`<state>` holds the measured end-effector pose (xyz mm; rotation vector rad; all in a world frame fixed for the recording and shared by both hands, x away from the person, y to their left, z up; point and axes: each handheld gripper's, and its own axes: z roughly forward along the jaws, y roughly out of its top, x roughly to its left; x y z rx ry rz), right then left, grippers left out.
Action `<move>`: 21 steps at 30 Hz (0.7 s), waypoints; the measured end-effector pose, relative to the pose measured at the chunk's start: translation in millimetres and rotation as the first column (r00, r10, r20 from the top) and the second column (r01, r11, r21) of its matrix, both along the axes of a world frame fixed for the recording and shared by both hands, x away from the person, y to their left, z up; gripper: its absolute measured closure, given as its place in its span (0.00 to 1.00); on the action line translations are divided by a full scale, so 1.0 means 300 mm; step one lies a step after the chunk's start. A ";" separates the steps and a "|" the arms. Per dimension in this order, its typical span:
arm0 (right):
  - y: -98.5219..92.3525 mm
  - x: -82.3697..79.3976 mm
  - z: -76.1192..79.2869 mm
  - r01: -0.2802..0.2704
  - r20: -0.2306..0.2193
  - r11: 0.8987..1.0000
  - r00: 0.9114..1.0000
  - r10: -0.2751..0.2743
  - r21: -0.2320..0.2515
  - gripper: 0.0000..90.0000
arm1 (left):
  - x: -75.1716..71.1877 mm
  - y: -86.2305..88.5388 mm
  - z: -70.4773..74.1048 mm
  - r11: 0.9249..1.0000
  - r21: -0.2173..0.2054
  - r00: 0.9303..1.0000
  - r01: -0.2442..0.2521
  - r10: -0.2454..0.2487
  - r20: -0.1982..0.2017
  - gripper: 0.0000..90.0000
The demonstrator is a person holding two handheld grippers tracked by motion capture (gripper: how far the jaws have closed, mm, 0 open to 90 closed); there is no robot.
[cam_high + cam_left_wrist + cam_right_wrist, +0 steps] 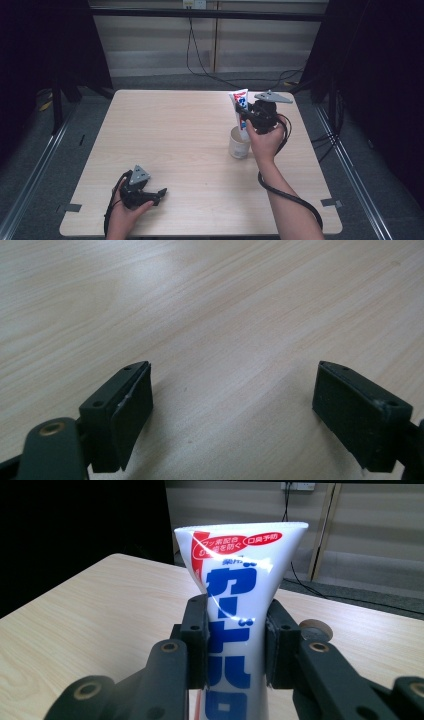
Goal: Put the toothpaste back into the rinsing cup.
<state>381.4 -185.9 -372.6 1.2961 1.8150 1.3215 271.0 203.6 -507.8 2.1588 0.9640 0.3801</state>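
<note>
A white toothpaste tube (240,111) with red and blue print stands upright, its flat crimped end up and its lower end in a white cup (239,145) on the table's right side. My right gripper (246,119) is shut on the tube's middle. In the right gripper view both pads press the tube (235,615) from either side. My left gripper (161,193) rests low near the table's front left corner, open. In the left gripper view its jaws stand wide apart over bare wood with nothing between them.
The light wooden table (165,130) has tape marks at its front corners. Black cables run across the grey floor behind it. Dark curtains and frame posts flank both sides. The right gripper's cable (285,192) loops along the forearm.
</note>
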 end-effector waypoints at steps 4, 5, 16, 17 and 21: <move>0.001 0.007 -0.010 -0.005 -0.005 1.000 1.000 0.005 0.006 0.76 | 0.000 0.000 0.000 1.000 0.000 1.000 0.000 0.000 0.000 0.18; 0.003 0.008 -0.011 -0.005 -0.008 1.000 1.000 0.005 0.001 0.76 | 0.000 0.000 0.000 1.000 -0.001 1.000 -0.001 0.001 0.000 0.18; 0.010 0.023 -0.038 -0.011 -0.009 1.000 1.000 0.011 -0.002 0.75 | 0.000 0.000 0.000 1.000 0.004 1.000 0.003 -0.003 0.005 0.18; 0.009 0.023 -0.041 -0.009 -0.009 1.000 1.000 0.009 0.001 0.75 | 0.000 0.000 0.000 1.000 0.005 1.000 0.004 -0.004 0.005 0.18; 0.004 0.025 -0.047 -0.003 -0.006 1.000 1.000 0.003 0.007 0.75 | 0.000 0.000 0.000 1.000 0.005 1.000 0.003 -0.003 0.006 0.18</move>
